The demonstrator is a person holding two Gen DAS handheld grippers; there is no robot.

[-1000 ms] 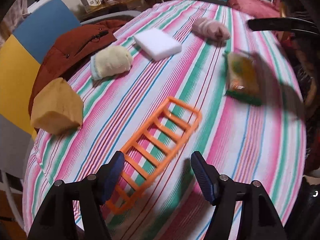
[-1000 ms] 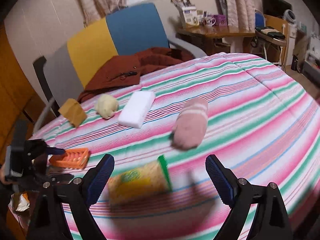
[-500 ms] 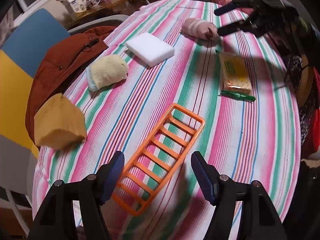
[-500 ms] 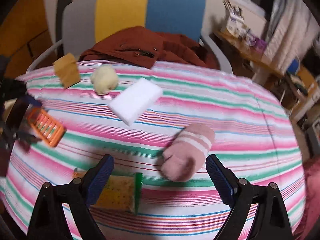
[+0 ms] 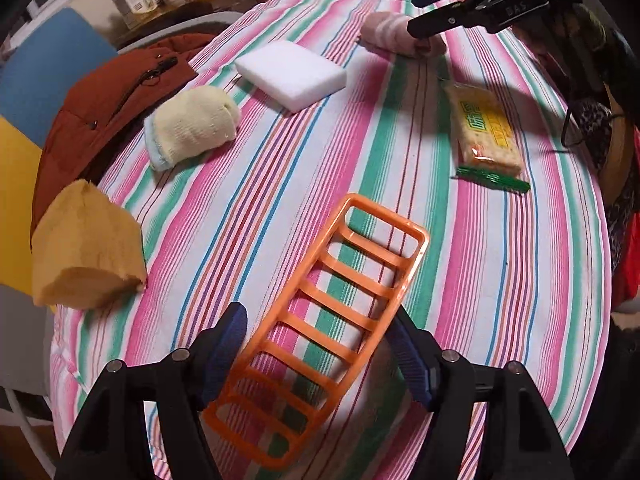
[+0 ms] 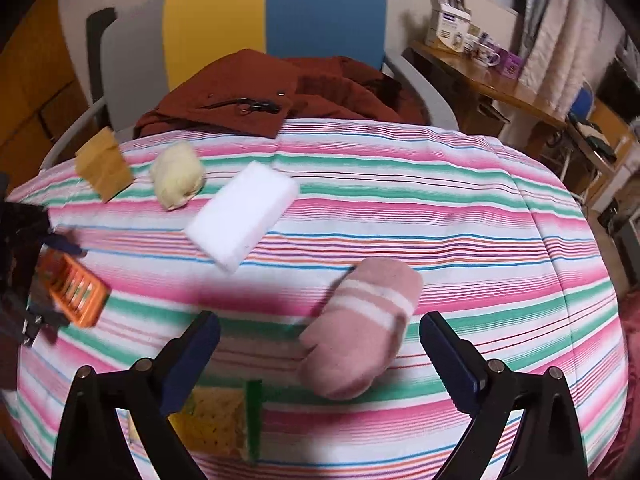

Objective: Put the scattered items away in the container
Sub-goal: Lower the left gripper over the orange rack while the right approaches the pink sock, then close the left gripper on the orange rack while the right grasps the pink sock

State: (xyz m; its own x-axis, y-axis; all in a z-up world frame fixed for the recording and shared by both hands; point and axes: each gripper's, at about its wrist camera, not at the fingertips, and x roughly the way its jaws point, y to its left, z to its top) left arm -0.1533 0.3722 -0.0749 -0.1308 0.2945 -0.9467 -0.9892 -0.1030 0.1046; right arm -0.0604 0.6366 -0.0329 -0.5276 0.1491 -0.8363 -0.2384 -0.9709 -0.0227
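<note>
Left wrist view: left gripper, fingers apart, straddles the slatted orange plastic basket near the striped tablecloth's near edge.

Right wrist view: right gripper, fingers apart, hangs over the rolled pink striped sock; the basket sits at the cloth's left edge.

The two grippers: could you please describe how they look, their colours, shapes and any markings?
Both the left gripper and the right gripper are black, angular two-finger frames with silver screw heads on the arms. The fingers carry dark blue ribbed pads. Seen from the left wrist, the right gripper's body shows pale letters, seemingly "BAS". No cables or sleeves can be made out.
</note>
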